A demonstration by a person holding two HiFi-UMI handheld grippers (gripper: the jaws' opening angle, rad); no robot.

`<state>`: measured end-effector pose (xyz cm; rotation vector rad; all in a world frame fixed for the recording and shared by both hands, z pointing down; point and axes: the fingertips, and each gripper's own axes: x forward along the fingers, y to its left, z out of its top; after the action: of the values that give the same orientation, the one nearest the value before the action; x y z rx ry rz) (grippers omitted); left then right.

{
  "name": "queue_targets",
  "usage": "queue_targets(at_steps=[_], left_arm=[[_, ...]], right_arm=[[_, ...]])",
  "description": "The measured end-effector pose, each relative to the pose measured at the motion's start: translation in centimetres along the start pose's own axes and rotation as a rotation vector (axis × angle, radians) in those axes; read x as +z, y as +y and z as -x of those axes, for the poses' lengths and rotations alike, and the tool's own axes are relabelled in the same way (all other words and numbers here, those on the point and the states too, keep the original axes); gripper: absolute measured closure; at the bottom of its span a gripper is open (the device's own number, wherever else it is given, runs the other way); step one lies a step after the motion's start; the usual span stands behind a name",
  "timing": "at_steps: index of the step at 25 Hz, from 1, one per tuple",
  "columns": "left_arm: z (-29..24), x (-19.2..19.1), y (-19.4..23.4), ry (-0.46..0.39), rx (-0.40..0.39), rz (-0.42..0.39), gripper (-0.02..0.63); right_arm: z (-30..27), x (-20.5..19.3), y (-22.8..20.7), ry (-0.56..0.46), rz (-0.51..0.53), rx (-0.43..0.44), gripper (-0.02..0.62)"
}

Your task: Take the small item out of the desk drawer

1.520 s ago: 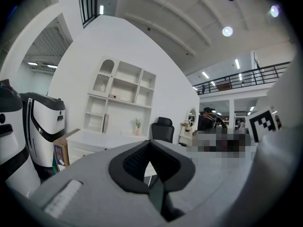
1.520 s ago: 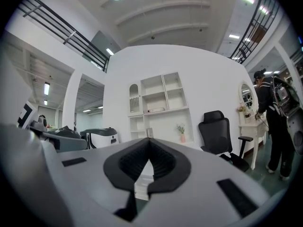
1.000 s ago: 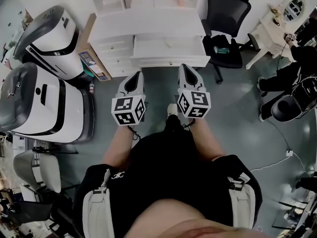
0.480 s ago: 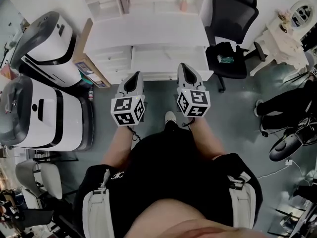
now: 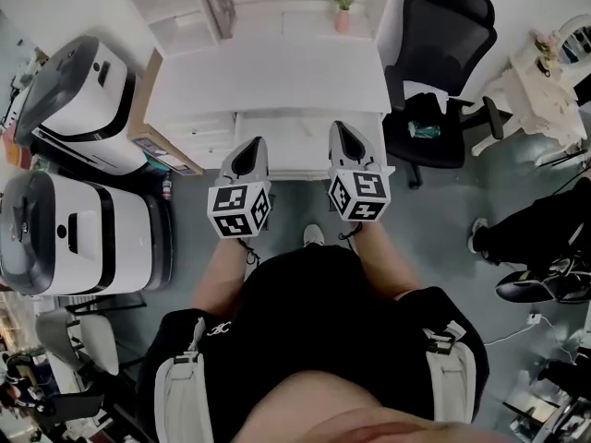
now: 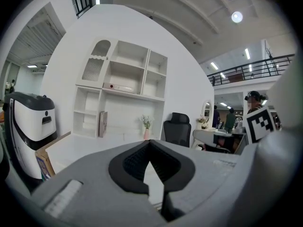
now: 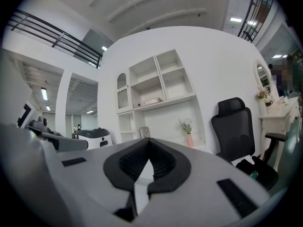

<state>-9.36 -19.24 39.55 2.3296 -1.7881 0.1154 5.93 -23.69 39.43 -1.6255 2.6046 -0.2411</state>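
White desk (image 5: 268,72) just ahead of fingertips, drawer (image 5: 309,146) nearest them (seemingly pulled out, contents too washed out to read). Left gripper (image 5: 251,142) and right gripper (image 5: 343,127) pinched together, empty. Small item unseen, presumably inside drawer. Reaching in, grasping, lifting out all left.

Bright, even overhead light is washing out the white rectangular desktop (image 5: 277,72) in the head view and leaving only soft shadows on the grey floor (image 5: 443,220). Both gripper views are bending toward dark rounded edges, and a round ceiling lamp (image 6: 236,17) is glaring overhead.
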Motion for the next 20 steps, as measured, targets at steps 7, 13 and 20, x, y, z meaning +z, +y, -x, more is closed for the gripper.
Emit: queue_targets(at_steps=[7, 13, 20], left_arm=[[-7.1, 0.8, -0.5, 0.025, 0.023, 0.010, 0.592], [-9.7, 0.4, 0.3, 0.057, 0.032, 0.016, 0.591], [-11.4, 0.5, 1.6, 0.073, 0.025, 0.003, 0.592]], right_arm=[[-5.9, 0.3, -5.2, 0.037, -0.004, 0.020, 0.600], [-8.1, -0.2, -6.2, 0.051, -0.005, 0.040, 0.600], [-11.5, -1.8, -5.5, 0.091, -0.004, 0.097, 0.598]])
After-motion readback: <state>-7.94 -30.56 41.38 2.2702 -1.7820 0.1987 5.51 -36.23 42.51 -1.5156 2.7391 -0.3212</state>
